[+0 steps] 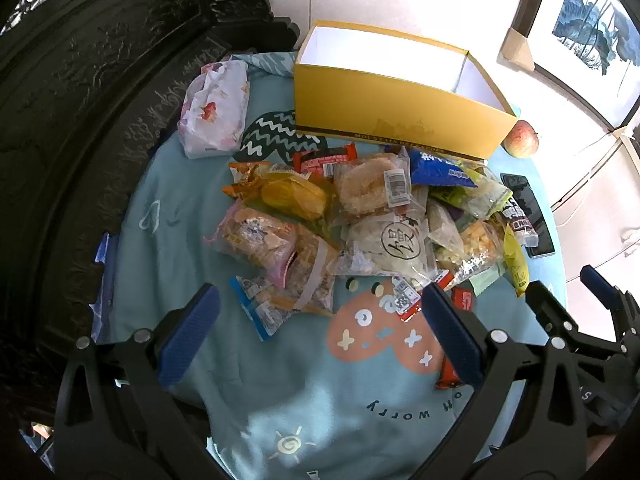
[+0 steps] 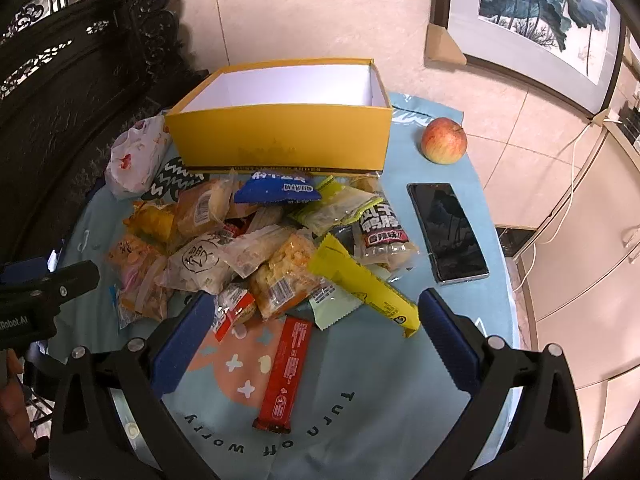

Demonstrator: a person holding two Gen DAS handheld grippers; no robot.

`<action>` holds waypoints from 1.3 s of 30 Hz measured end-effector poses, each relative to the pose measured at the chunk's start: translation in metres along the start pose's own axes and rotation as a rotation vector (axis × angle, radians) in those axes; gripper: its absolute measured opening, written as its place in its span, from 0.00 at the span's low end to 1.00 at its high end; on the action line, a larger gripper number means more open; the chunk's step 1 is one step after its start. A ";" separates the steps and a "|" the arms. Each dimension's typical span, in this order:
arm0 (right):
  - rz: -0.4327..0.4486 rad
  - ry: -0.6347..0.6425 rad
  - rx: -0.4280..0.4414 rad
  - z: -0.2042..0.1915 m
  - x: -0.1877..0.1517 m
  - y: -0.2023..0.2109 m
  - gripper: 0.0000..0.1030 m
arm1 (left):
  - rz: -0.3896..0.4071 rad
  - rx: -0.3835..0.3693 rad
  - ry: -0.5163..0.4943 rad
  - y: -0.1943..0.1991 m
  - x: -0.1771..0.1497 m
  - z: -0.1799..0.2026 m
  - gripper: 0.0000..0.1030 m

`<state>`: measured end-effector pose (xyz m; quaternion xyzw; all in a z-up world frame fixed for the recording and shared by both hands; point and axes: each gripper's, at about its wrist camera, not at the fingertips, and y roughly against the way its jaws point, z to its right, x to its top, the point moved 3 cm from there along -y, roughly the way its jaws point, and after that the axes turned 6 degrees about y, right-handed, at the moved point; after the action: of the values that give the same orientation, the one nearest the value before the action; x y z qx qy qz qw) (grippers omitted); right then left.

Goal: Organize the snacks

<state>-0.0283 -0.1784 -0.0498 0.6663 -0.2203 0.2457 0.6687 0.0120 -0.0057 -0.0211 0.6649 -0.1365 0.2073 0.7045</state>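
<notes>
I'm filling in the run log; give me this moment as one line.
stage: start | left gripper: open, empty | right gripper: open, empty | snack pile: on cloth | yellow box: empty | red bar: nearest right gripper

- The left gripper [image 1: 320,332] has a black plastic frame with two arms that spread like a fork.
- Its fingers [image 1: 188,336] carry blue pads with a fine ribbed texture.
- Round silver screws sit on the black joints.
- The right gripper [image 2: 316,340] has the same build: black frame, blue ribbed pads, silver screws.
- White letters, partly readable, are printed on the left gripper's black body.
</notes>
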 end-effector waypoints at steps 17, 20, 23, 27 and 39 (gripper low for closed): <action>-0.010 0.016 0.004 -0.004 -0.001 -0.003 0.99 | -0.007 -0.009 -0.001 -0.004 -0.002 -0.001 0.98; -0.011 0.015 0.005 -0.003 -0.002 -0.005 0.99 | -0.009 -0.009 -0.002 -0.004 -0.002 -0.001 0.98; -0.012 0.015 0.006 -0.002 -0.002 -0.006 0.99 | -0.007 -0.007 0.001 -0.004 -0.003 -0.001 0.98; -0.011 0.016 0.005 -0.002 -0.002 -0.006 0.99 | -0.009 -0.006 0.001 -0.006 -0.002 -0.001 0.98; -0.019 0.013 0.003 -0.002 -0.002 -0.008 0.99 | -0.010 -0.007 -0.001 -0.007 -0.002 -0.001 0.98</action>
<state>-0.0244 -0.1764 -0.0573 0.6679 -0.2091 0.2440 0.6713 0.0134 -0.0057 -0.0283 0.6631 -0.1342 0.2029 0.7079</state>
